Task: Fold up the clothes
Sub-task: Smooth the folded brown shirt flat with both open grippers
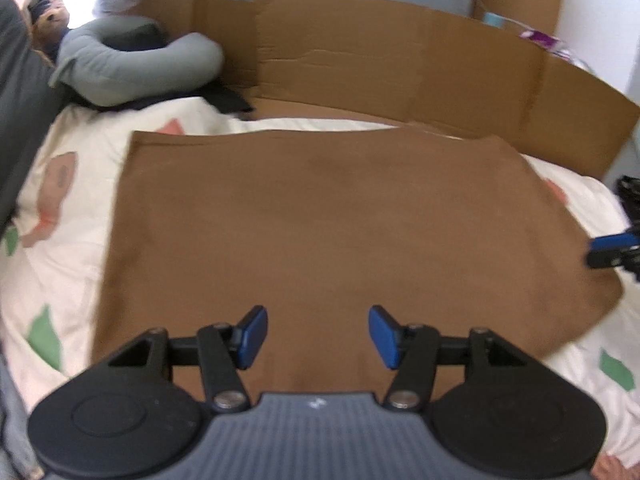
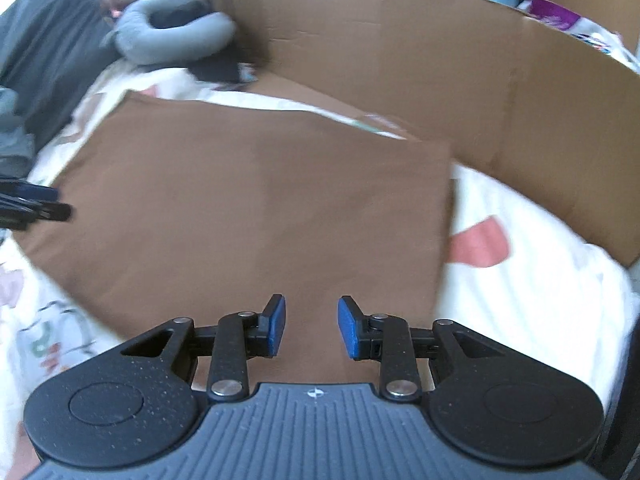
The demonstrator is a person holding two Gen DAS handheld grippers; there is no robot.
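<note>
A brown garment lies spread flat as a broad rectangle on a white patterned bed cover. My left gripper hangs over the cloth's near edge, open, with nothing between its blue pads. My right gripper stands over the near right part of the same cloth, open a little narrower, and nothing is pinched between its pads. Each gripper shows at the other view's edge: the right gripper by the cloth's right border, the left gripper by its left border.
A low cardboard wall runs along the bed's far side. A grey neck pillow and a dark folded item lie at the far left. A dark grey pillow borders the left.
</note>
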